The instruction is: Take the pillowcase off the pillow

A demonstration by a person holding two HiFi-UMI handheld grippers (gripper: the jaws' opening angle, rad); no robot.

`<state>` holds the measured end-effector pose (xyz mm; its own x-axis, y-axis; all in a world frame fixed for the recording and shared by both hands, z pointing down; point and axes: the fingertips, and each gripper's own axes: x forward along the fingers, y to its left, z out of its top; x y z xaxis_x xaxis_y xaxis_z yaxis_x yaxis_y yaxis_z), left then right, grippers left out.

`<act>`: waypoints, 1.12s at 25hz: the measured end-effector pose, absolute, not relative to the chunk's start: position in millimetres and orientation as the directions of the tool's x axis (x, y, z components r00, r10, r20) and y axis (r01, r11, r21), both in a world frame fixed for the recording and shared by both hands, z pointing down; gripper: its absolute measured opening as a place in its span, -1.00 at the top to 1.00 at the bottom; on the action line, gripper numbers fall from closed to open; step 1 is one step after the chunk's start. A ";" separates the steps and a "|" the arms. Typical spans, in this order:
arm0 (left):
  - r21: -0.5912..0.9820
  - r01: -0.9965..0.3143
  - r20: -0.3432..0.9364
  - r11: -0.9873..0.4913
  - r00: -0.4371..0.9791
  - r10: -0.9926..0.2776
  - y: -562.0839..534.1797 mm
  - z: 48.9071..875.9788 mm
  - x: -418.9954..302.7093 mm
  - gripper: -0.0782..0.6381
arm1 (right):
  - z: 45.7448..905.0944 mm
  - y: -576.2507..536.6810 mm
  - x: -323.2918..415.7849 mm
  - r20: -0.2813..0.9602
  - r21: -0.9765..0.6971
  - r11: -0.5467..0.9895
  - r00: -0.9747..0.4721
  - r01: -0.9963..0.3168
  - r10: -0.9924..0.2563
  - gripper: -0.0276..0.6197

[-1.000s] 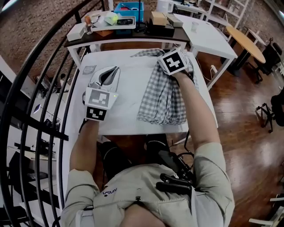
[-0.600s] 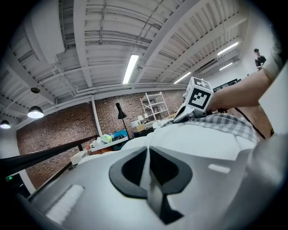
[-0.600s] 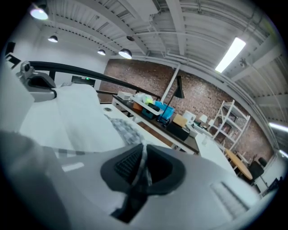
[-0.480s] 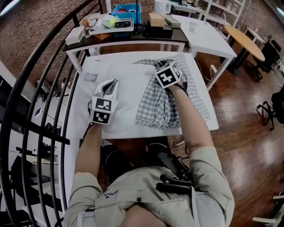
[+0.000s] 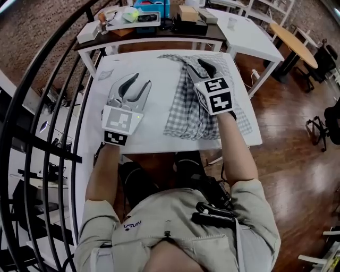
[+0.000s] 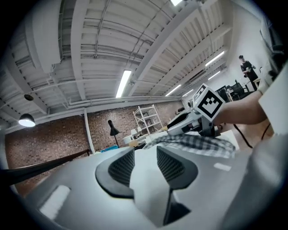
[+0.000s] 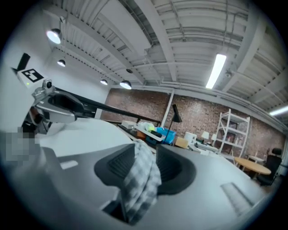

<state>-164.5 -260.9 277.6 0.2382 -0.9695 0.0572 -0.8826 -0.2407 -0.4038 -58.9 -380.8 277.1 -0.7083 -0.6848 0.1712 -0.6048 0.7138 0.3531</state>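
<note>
The grey-and-white checked pillowcase (image 5: 199, 109) lies crumpled on the right half of the white table (image 5: 159, 138). My right gripper (image 5: 197, 65) rests over its far part. Its jaws have just been opening, and a fold of the checked cloth (image 7: 141, 179) hangs loose in the gap of the right gripper (image 7: 145, 166). My left gripper (image 5: 139, 81) lies on the white surface to the left. Its jaws have also just been opening and stand spread, with white material (image 6: 146, 188) between them. I cannot tell pillow from tabletop there. The left gripper view shows the pillowcase (image 6: 193, 143) under the right gripper (image 6: 180, 126).
A dark-topped table behind holds a blue box (image 5: 151, 6) and small items. Another white table (image 5: 249, 37) and a round wooden one (image 5: 295, 45) stand at the right over the wooden floor. Black railing (image 5: 48, 95) runs along the left. A small patch (image 5: 104, 76) lies near the table's far left.
Both grippers' jaws, shut in the earlier frames, now stand apart. The right gripper has come back toward me along the pillowcase. The left gripper shifted slightly forward and back.
</note>
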 end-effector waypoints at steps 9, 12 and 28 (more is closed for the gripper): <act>-0.369 -0.882 0.117 -0.291 0.267 -0.957 -175.5 330.7 -120.1 0.37 | 316.6 -242.7 -23.5 0.104 0.240 0.750 -0.752 -0.616 -0.651 0.45; -0.398 -0.863 0.132 -0.311 0.282 -0.950 -160.9 347.5 -104.7 0.35 | 350.5 -209.7 -19.5 0.171 0.215 0.769 -0.752 -0.602 -0.637 0.45; -0.459 -0.865 0.077 -0.205 0.191 -0.979 -179.8 347.2 -117.5 0.74 | 375.8 -221.3 -6.5 0.221 0.356 0.673 -0.641 -0.648 -0.735 0.85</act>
